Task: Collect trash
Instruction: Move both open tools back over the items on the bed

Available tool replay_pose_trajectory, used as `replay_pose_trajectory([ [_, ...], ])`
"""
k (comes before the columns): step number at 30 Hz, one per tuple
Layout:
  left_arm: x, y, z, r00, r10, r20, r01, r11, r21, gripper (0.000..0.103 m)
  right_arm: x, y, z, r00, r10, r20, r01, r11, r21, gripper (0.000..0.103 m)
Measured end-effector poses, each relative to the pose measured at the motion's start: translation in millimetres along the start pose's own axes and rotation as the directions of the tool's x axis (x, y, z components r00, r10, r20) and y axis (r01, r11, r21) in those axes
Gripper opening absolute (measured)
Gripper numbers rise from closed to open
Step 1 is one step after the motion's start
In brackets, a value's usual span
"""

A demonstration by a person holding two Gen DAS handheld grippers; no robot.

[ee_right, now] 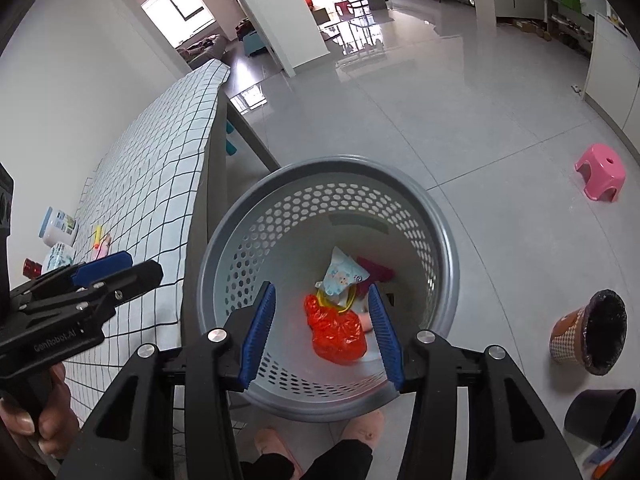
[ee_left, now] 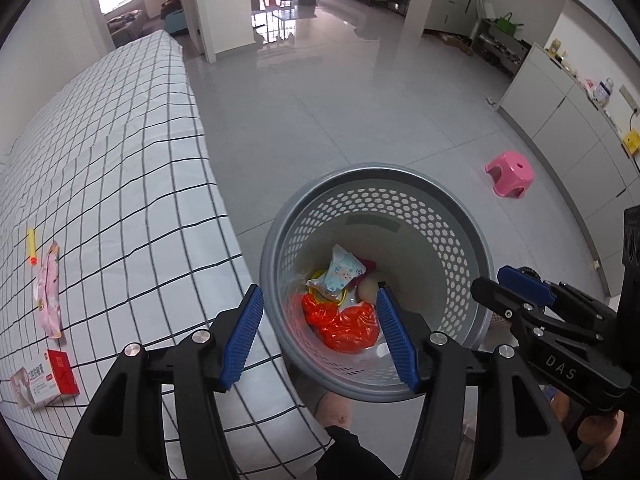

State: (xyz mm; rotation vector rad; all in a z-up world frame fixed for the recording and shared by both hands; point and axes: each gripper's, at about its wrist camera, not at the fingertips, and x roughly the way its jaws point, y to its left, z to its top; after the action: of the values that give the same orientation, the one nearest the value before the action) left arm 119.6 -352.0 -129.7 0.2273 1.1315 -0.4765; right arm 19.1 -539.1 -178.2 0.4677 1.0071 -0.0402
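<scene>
On the floor just beside the bench's long edge stands a grey perforated basket (ee_left: 460,240), and both grippers hang over its mouth. The left gripper (ee_left: 320,334) has its blue pads apart with nothing between them; the right gripper (ee_right: 322,334) is likewise parted and empty. At the basket's bottom lie a crumpled red bag (ee_right: 340,334), a pale blue printed packet (ee_right: 342,274), something yellow partly under the packet, and a dark pink piece against the far wall.

The bench wears a white cloth with a black grid (ee_left: 120,152). Near its close end, back from the edge, lie a red and white box (ee_left: 48,380), a pink wrapper (ee_left: 50,290) and a yellow stick with an orange tip (ee_left: 31,246). The right wrist view adds a white bottle (ee_right: 58,227) and a small red thing (ee_right: 32,267) farther in.

A pink stool (ee_left: 510,174) sits well apart on the floor.
</scene>
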Motion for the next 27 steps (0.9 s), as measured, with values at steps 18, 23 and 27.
replay_pose_trajectory([
  [18,-72,96,-26,0.991,0.085,0.1,-0.068,0.984,-0.167,0.06,0,104,4,0.997,0.075,-0.01,-0.075,0.988,-0.135,0.047],
  [23,-94,136,-42,0.983,0.137,0.119,-0.107,0.967,-0.232,0.062,4,149,5,0.995,0.098,-0.016,-0.099,0.976,-0.193,0.047],
  [27,-113,172,-54,0.975,0.177,0.133,-0.134,0.95,-0.282,0.063,10,186,4,0.992,0.119,-0.028,-0.123,0.962,-0.242,0.047],
])
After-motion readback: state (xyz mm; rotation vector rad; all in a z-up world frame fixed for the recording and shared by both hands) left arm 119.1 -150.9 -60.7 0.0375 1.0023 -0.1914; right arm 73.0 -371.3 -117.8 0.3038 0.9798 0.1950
